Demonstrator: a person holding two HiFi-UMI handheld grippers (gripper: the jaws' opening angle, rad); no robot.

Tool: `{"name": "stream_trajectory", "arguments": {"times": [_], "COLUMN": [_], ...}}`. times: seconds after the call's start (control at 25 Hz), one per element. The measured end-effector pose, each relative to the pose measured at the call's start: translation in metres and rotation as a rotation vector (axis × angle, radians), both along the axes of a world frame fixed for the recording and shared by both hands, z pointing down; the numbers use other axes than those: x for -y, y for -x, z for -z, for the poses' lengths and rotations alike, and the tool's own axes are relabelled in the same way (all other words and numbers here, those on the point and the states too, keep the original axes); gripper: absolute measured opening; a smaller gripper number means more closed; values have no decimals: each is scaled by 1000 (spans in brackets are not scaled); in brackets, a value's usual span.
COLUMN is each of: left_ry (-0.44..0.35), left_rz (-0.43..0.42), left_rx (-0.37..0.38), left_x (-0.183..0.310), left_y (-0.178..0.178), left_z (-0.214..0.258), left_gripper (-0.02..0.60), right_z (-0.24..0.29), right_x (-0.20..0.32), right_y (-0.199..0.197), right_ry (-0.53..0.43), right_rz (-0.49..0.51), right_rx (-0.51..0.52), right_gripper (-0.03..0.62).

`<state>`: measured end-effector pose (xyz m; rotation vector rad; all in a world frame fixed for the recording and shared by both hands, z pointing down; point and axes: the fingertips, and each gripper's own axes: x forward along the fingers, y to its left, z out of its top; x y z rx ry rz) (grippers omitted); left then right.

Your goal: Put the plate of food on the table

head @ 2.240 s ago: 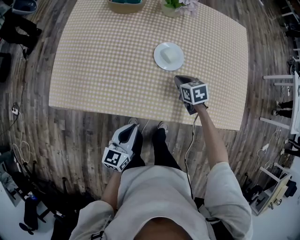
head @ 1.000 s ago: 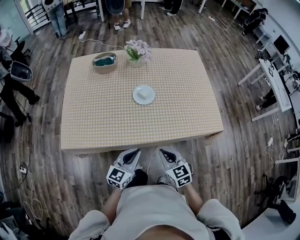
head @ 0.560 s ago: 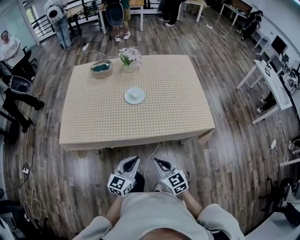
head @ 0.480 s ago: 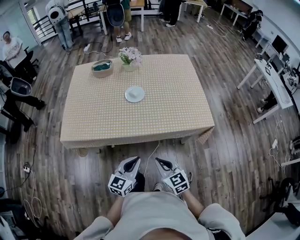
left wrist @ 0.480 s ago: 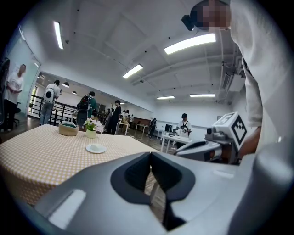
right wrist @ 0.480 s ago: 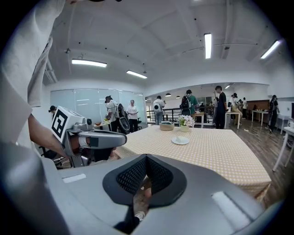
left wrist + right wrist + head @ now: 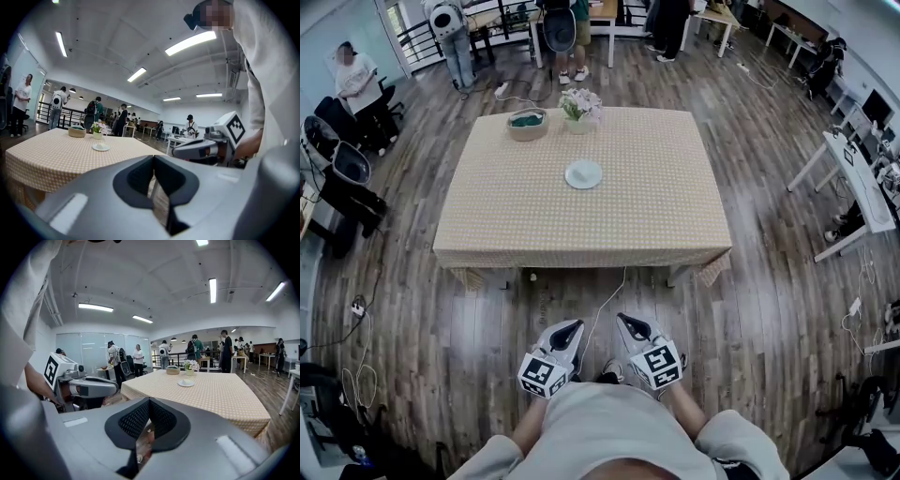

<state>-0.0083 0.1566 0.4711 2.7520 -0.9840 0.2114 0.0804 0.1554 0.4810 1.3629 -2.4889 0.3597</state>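
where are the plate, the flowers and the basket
plate [image 7: 571, 175], head view, its left rim
flowers [image 7: 580, 101], head view, the blossoms
basket [image 7: 528, 134], head view, its near wall

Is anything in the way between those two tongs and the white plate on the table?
Nothing visible does. Open floor and bare tablecloth lie between the left tongs, the right tongs and the plate; basket and flowers stand beyond it.

Matt cloth-draped table [image 7: 656, 211], wood-plank floor [image 7: 441, 328]
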Motion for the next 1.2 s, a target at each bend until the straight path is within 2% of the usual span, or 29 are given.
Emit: {"name": "stream_trajectory", "arguments": {"times": [0.36, 0.6, 0.8, 1.2], "left_ry": [-34, -56, -58, -60], "left_rz": [-39, -78, -91, -120], "left_rx": [-30, -20, -17, -23], "left_x": [0, 17, 25, 28], "left_y": [18, 53, 72, 58], "left_z": [19, 32, 28, 27], "left_gripper": [11, 11, 11, 11], "right_z": [13, 29, 25, 22], "right_x": [-3, 14, 18, 12], "right_y": [36, 82, 104, 79], "right_ry": [-18, -50, -52, -41], "right_rz": [-12, -29, -56, -130], "right_rx": [-5, 12, 14, -5], "right_gripper": [-3, -3, -5, -5]}}
